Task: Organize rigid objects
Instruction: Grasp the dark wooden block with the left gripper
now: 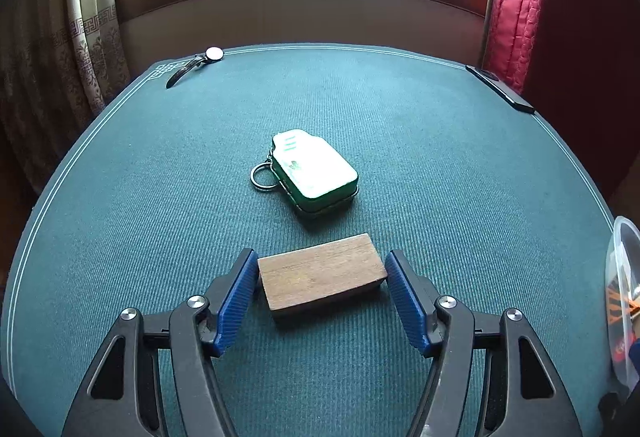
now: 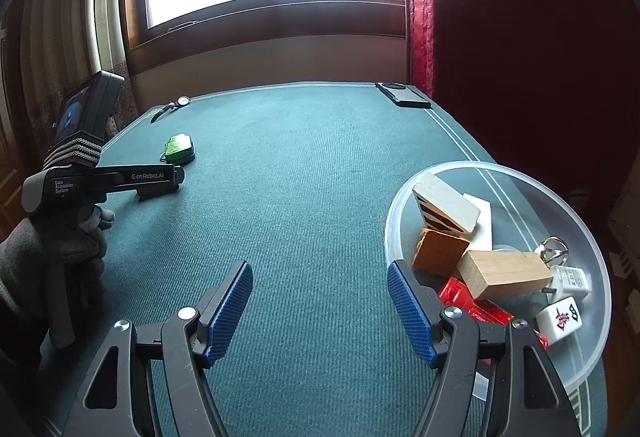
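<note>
Right now the left gripper [image 1: 322, 279] sits low on the green table [image 1: 460, 165] with its jaws wide, and the wooden block [image 1: 320, 275] lies between the blue pads [image 1: 236, 301], low in the centre of the left wrist view. The block's long axis runs across the frame, pad to pad, slightly skewed, so the jaws would close on its short ends; the left pad looks just at the block's end, the right pad just clear of it. Nothing is gripped yet.

Just beyond the block lies a green tin [image 1: 314, 169] with a key ring.

The right gripper [image 2: 320, 303] hangs wide and empty over bare cloth, bottom centre of its view. The clear bowl [image 2: 592, 237], already holding blocks and small items, sits at lower right, touching that gripper's right side in the frame. The left hand is plainly nearer the block; the bowl lies off to its right.
</note>
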`<state>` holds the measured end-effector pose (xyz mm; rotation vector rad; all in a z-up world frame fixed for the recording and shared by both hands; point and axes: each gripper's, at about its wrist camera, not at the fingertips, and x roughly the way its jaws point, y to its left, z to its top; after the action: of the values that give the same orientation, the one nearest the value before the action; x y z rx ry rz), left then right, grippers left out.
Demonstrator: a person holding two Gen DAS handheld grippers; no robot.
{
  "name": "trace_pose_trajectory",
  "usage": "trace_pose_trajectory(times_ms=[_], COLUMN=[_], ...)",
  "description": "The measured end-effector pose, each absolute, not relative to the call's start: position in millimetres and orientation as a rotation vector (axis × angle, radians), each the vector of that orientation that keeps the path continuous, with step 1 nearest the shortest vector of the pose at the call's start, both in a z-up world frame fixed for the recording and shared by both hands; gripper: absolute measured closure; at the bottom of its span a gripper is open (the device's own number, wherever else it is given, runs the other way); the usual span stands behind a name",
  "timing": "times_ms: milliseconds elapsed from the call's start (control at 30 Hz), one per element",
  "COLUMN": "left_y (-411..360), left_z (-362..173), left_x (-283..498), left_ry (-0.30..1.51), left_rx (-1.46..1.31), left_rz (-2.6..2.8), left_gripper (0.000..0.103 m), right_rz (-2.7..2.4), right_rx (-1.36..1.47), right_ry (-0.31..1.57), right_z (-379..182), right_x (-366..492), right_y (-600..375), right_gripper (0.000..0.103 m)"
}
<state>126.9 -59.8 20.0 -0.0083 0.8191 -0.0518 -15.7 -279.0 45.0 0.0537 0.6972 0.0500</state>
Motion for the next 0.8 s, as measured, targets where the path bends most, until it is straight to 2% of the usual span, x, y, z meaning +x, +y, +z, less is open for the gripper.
trace_pose_trajectory(times_ms=[400,800], left_y=[-10,33], left_z=[36,34], left_x=[123,108], left_ry=[0.750,0.708], left_rx=[0.047,-0.071], left_rz=[0.036,0.053], left_gripper=[0.037,0.037], right_rz=[0.136,0.184], right_rx=[0.078,0.056], right_ry=[0.737,0.793], right_z=[55,49], right_x=[27,94], right_y=[-245,-188], right_gripper=[0.030,0.030])
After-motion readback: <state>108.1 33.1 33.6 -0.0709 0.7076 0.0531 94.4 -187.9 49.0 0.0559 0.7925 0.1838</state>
